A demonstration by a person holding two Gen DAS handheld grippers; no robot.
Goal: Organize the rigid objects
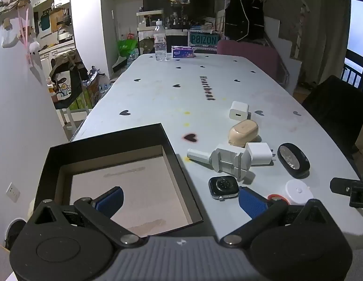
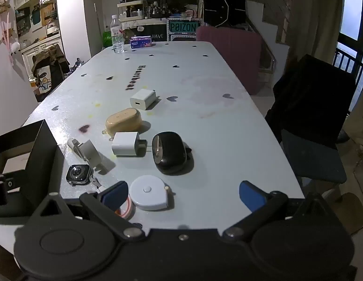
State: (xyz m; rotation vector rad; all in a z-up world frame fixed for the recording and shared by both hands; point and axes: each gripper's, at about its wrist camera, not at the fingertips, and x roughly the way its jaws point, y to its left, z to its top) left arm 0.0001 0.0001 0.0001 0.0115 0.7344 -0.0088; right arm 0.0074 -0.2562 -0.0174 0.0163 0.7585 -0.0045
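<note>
Fingers (image 1: 111, 201) (image 2: 251, 196) spread on both grippers; watch (image 1: 223, 187) beside black box (image 1: 172, 145).

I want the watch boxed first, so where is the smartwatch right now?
The smartwatch lies face down on the table, just right of the black box, in front of the grey clamp tool and left of the white tape measure.

Pale heart-print table (image 2: 205, 121) — black box (image 1: 106, 145), smartwatch (image 1: 223, 187), two chargers (image 2: 125, 143), mouse (image 2: 168, 152), tape measure (image 2: 150, 193)

Both grippers have black linkage arms, silver pivot screws, round black hubs and blue fingertips (image 1: 111, 199).
</note>
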